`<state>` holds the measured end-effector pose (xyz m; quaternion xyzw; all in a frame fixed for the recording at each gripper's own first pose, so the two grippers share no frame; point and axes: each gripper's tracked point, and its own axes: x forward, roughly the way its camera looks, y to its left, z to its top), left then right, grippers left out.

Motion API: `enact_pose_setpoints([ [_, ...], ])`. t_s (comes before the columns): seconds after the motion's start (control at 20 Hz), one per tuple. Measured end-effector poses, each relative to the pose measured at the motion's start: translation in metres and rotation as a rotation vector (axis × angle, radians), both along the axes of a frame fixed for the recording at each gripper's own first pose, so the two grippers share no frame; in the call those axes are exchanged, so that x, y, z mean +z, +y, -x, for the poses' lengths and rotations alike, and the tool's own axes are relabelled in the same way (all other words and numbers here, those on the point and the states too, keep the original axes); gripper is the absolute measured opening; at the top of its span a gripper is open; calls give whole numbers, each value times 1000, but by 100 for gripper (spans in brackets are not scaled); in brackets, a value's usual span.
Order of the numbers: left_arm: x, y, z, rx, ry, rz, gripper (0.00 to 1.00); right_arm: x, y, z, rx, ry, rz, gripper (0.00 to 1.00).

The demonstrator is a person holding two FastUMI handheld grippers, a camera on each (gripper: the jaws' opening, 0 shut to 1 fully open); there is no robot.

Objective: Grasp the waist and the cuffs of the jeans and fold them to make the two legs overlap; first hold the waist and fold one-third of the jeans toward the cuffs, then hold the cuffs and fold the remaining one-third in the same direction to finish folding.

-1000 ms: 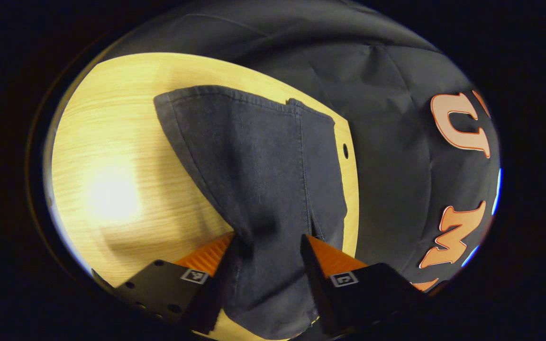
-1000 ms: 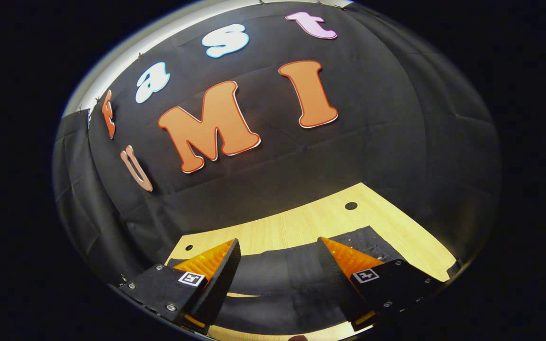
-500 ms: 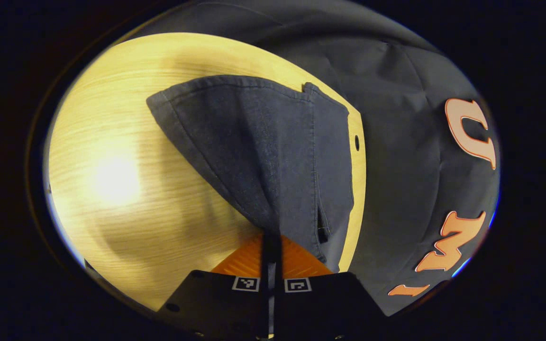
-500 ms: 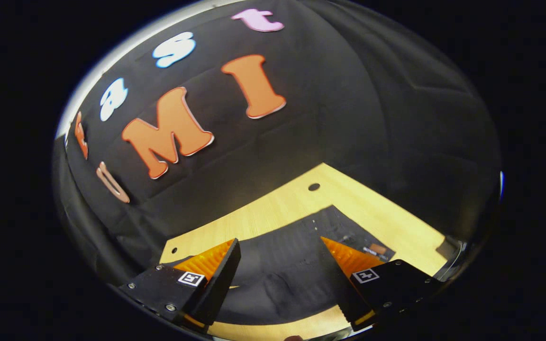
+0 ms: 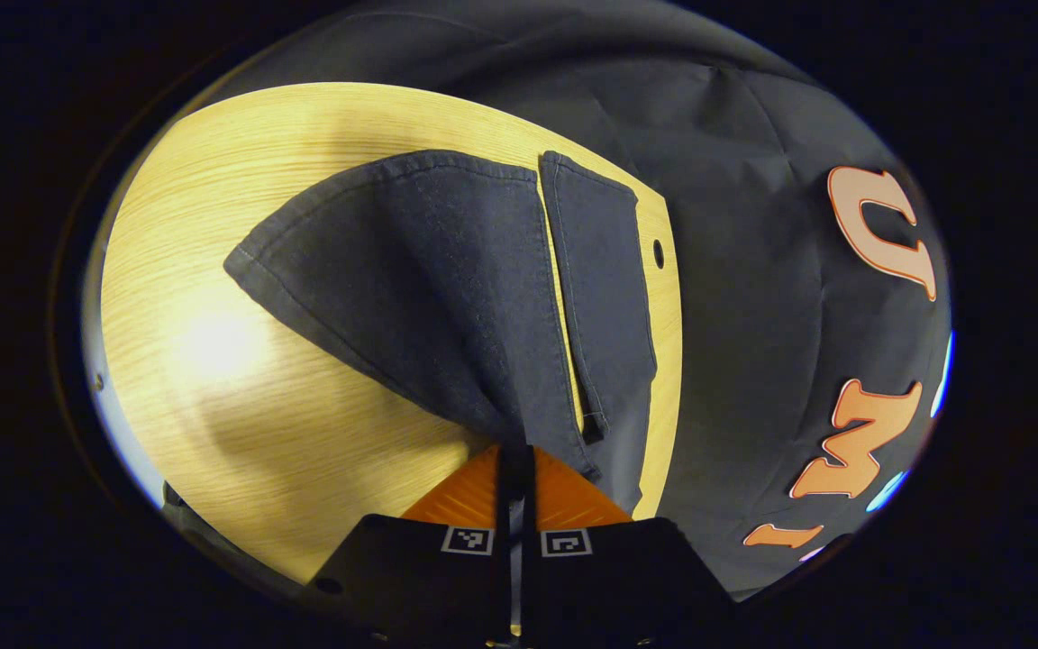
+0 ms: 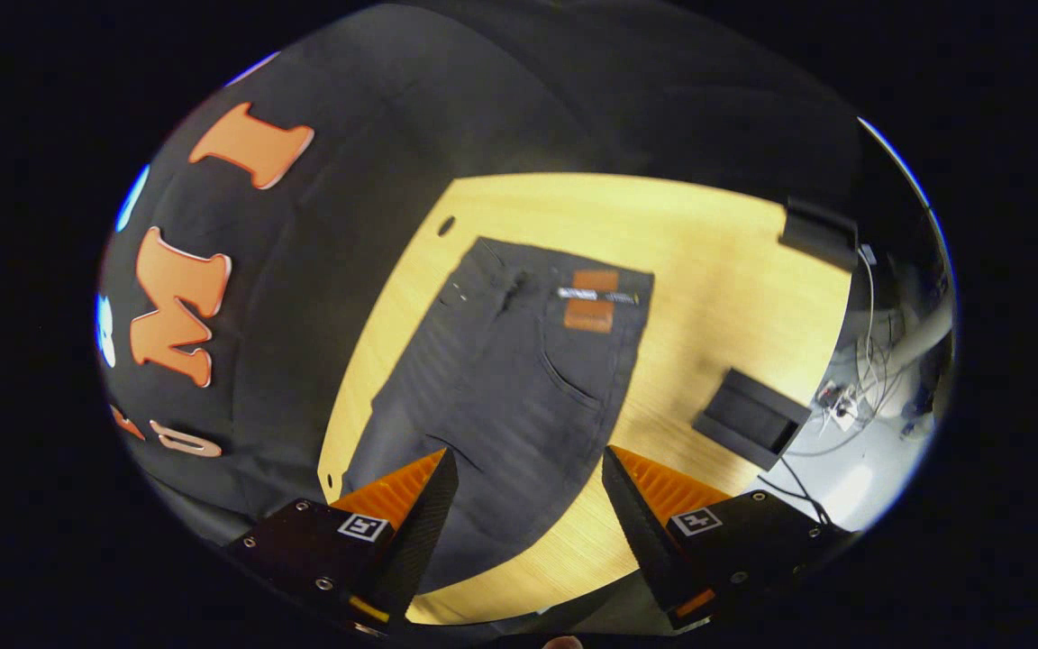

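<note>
Left gripper view, left tool (image 5: 515,458) clenched on jeans (image 5: 447,297), right tool (image 6: 526,469) released above them.

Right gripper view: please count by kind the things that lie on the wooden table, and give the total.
Jeans: 1
Black rectangular blocks, one near the table's edge and one at its far corner: 2
Total: 3
</note>
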<state>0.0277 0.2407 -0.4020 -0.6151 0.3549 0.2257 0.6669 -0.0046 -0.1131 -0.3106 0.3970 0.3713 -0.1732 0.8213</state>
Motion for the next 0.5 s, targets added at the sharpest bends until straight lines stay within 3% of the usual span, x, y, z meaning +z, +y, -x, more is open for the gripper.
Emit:
enact_pose_setpoints([
  [0.2, 7, -1, 2, -7, -1, 5, 5, -31, -23, -10, -47, 73, -7, 98],
  [0.5, 6, -1, 3, 3, 14, 15, 5, -46, -26, -21, -86, 89, -75, 99],
])
